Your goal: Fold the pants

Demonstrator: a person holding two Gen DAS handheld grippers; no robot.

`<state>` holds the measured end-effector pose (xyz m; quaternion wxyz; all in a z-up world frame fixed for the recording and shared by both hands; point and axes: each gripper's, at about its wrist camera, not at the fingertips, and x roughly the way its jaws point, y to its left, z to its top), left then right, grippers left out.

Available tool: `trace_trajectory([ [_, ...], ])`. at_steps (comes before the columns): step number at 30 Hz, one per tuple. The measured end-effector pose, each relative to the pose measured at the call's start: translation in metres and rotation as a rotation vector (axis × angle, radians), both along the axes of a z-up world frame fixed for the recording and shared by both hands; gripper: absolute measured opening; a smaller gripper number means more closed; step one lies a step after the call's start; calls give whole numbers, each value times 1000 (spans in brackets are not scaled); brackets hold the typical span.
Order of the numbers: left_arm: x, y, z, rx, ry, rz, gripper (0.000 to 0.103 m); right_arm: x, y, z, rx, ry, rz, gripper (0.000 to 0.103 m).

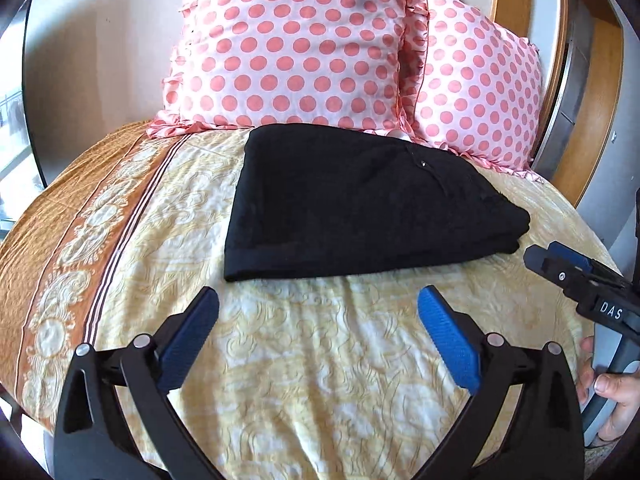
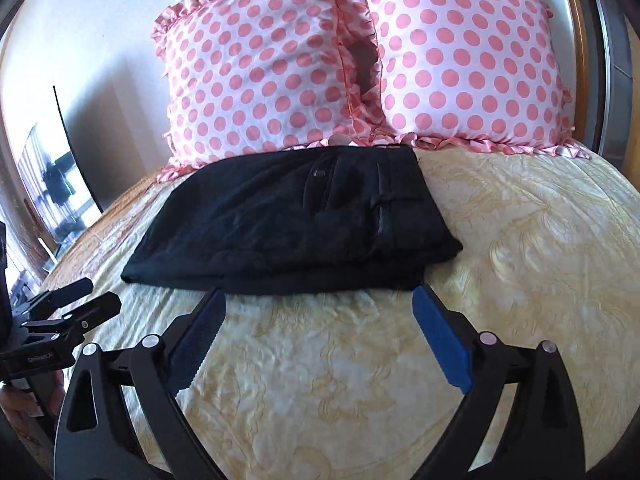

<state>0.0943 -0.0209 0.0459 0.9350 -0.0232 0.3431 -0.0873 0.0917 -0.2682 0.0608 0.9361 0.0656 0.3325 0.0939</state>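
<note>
The black pants are showing matt woven cloth. The polka-dot pillows are gleaming like satin, the bedspread is looking embossed and quilted, and the ridged blue pads are looking rubbery on black plastic.

The black pants lie folded in a flat stack on the yellow patterned bed, their far edge touching two pink polka-dot pillows. The right tool hovers spread wide, its blue fingertips just before the near edge. The left tool shows at the left.
</note>
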Motion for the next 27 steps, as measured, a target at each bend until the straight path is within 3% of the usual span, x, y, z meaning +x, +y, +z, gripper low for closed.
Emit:
trace_trajectory([
  [8, -26, -8, -23, 97, -14, 26, 101, -27, 27, -26, -33, 4, -7, 102],
  [19, -17, -2, -38, 71, -5, 49, 101, -39, 35, -42, -113, -17, -33, 102],
  [23, -17, -9, -42, 134, -14, 28, 101, -43, 41, -46, -157, -41, -43, 102],
  [27, -20, -9, -43, 125, -29, 24, 101, -45, 41, -47, -158, -50, -44, 102],
])
